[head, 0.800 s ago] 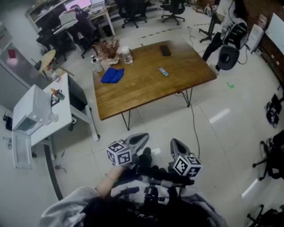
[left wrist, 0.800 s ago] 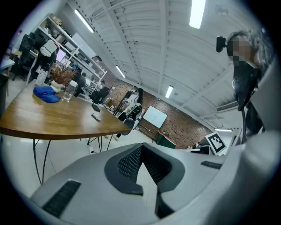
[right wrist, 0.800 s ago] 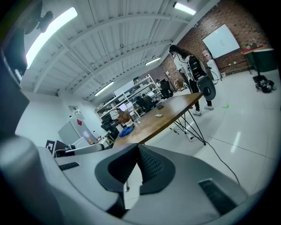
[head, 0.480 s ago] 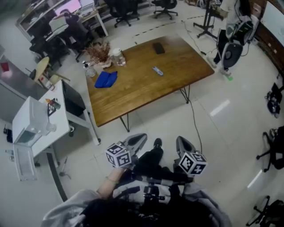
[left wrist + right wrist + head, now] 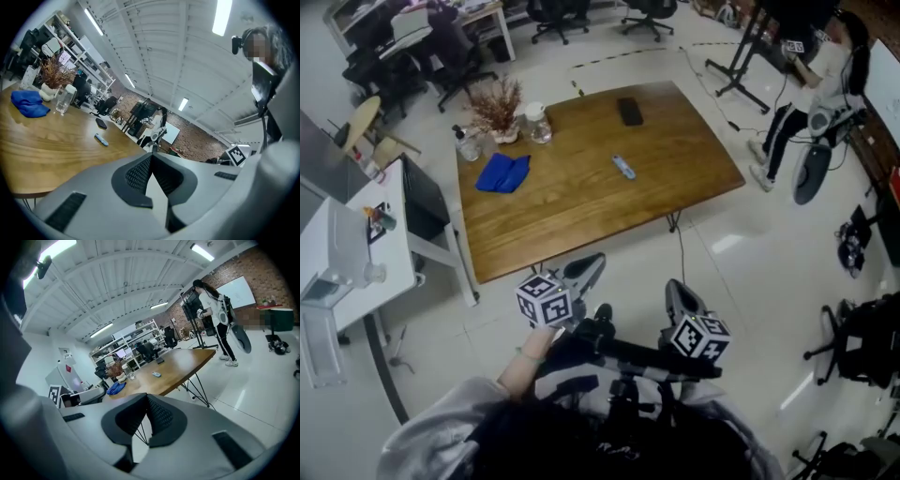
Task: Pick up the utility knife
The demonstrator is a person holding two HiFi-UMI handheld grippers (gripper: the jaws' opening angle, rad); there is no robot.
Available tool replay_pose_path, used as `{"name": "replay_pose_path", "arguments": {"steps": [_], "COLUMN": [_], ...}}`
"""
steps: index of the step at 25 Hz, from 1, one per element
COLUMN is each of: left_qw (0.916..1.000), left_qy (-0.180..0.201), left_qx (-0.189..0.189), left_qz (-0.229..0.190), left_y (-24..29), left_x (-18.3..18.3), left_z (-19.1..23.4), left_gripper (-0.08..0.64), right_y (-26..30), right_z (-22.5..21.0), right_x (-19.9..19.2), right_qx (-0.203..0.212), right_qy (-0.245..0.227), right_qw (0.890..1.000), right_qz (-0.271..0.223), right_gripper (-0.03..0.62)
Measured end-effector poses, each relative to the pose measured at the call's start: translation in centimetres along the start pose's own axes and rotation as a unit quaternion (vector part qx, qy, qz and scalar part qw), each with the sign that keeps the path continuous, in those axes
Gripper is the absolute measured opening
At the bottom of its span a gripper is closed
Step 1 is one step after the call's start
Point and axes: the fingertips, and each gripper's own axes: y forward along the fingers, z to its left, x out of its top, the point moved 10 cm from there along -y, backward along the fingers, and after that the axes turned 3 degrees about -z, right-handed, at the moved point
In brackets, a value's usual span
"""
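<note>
The utility knife point(image 5: 622, 167) is a small blue-grey bar lying flat near the middle of the wooden table point(image 5: 581, 211). It also shows far ahead in the left gripper view as the utility knife point(image 5: 101, 139) and in the right gripper view as the utility knife point(image 5: 156, 374). Both grippers are held close to the person's body, short of the table's near edge and well away from the knife. My left gripper point(image 5: 586, 267) has its jaw tips together with nothing between them. My right gripper point(image 5: 677, 295) is likewise shut and empty.
On the table lie a black phone point(image 5: 629, 112) beyond the knife, a blue cloth point(image 5: 502, 173), a glass jar point(image 5: 536, 122) and a dried plant point(image 5: 497, 103) at the far left. A white cart point(image 5: 337, 253) stands left. A person point(image 5: 825, 75) stands right of the table.
The view has moved nearer the table, which now sits lower and further left in the picture. Both grippers stay shut in front of the body. The person at the right has walked.
</note>
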Motion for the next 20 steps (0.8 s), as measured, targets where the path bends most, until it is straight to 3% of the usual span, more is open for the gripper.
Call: {"name": "replay_pose_path", "arguments": {"steps": [7,11,15,20], "left_qw": [0.9998,0.9990,0.9970,0.9895], "left_qy": [-0.013,-0.033,-0.043,-0.064], "left_qx": [0.010,0.025,0.058,0.114], "left_qz": [-0.012,-0.015,-0.026,-0.062], "left_y": [2.6,2.3,1.6,0.8], "left_x": [2.7,2.4,2.4,3.0], "left_z": [4.7,5.9,6.9,9.4], "left_gripper": [0.008,0.008,0.008,0.008], "right_y": [4.7,6.3,8.6,12.7], "right_z": [0.1,0.0,0.1,0.4], "right_x": [2.0,2.6,3.6,4.4], "right_qx": [-0.003,-0.005,0.011,0.056], "right_qy": [-0.008,-0.021,-0.007,-0.027], "right_qw": [1.000,0.999,0.998,0.993], "right_qz": [0.015,0.045,0.069,0.098], "right_gripper": [0.012,0.012,0.012,0.012]}}
